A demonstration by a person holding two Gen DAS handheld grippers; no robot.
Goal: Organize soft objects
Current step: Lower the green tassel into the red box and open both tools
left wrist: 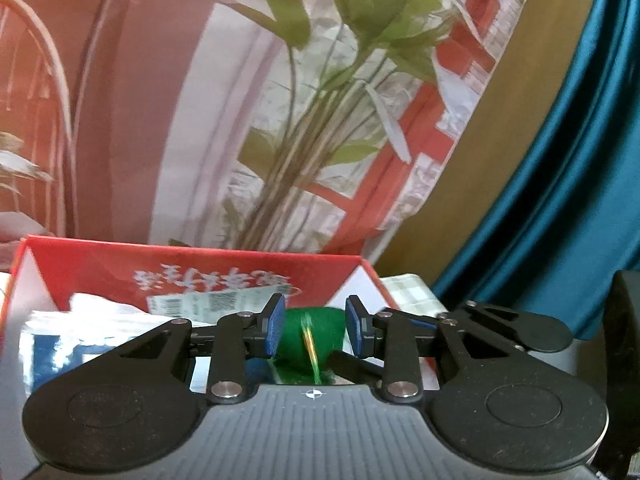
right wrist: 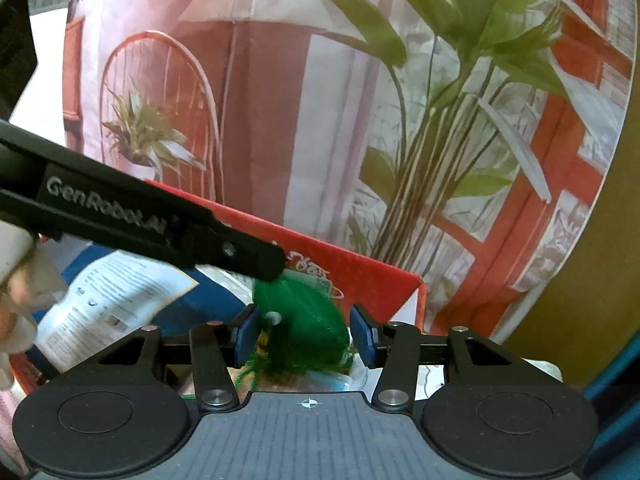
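We look along both tools at once. Nearest us, the left tool stands partly open, and a green soft object with a yellow-striped cord sits in the gap. It fills most of the space between the blue pads, but we cannot tell whether they press on it.

The right tool is also partly open, and the same green soft object lies between its pads. It appears to touch the left pad, with a narrow gap at the right one; we cannot tell if it is gripped. Green fringe hangs below it.

From the right wrist view, the black arm of the left tool crosses from the upper left, its tip meeting the top of the green object. A person's hand shows at the left edge.

Just beyond both tools sits a red cardboard box, open at the top. To the left of the tools, inside the box, lie a printed leaflet and blue-and-white packaging.

Farthest away hangs a printed backdrop with pink walls and green plants, and to its right a teal curtain.
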